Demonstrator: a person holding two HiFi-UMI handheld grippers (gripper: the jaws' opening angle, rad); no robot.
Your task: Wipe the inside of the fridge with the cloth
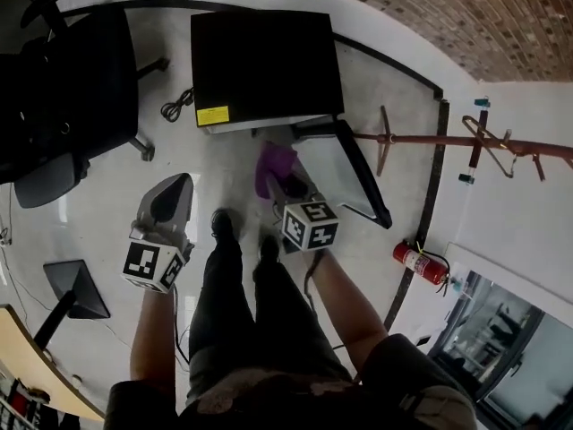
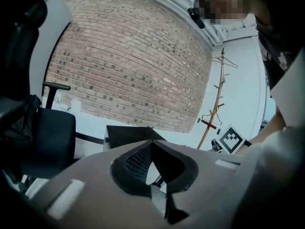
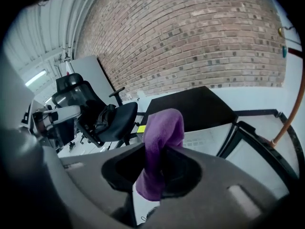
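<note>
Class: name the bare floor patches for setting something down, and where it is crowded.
Free: pale floor between black office chair and left gripper. Crowded: where open door of black fridge, purple cloth and right gripper cluster.

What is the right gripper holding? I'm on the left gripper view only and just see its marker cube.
Observer: A purple cloth, pinched between the jaws of the right gripper.
Operator: Fridge door open?
Observer: Yes. The head view shows the fridge with its door open, right beside the cloth.
Operator: Where's my left gripper relative to it?
Observer: Well short of it. The left gripper hangs over the floor, left of the person's legs.
</note>
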